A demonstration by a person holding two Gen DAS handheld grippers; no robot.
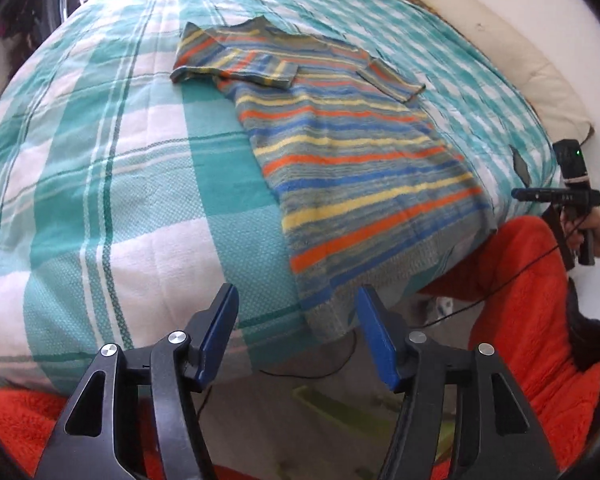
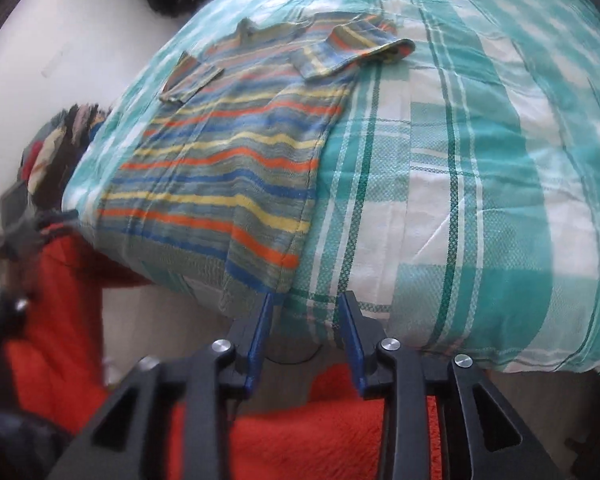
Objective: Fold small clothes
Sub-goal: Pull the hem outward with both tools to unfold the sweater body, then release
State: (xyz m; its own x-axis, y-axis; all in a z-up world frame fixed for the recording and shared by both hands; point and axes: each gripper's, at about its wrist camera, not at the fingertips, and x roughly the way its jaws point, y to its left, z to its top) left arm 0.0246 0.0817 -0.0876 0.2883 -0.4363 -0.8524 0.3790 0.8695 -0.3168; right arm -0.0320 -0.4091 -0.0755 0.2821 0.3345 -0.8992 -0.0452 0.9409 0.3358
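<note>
Both grippers, left gripper [image 1: 296,308] and right gripper [image 2: 306,312], hover open near the striped sweater's [image 1: 340,152] hem (sleeves folded inward), likely readying a fold.

Sweater [image 2: 228,152]: striped, flat on the checked blanket [image 2: 480,184], both sleeves folded in, hem hanging over the edge.
Right gripper [image 2: 306,320]: jaws apart, empty, just below the hem's corner.
Below: orange fleece [image 2: 300,440].
</note>
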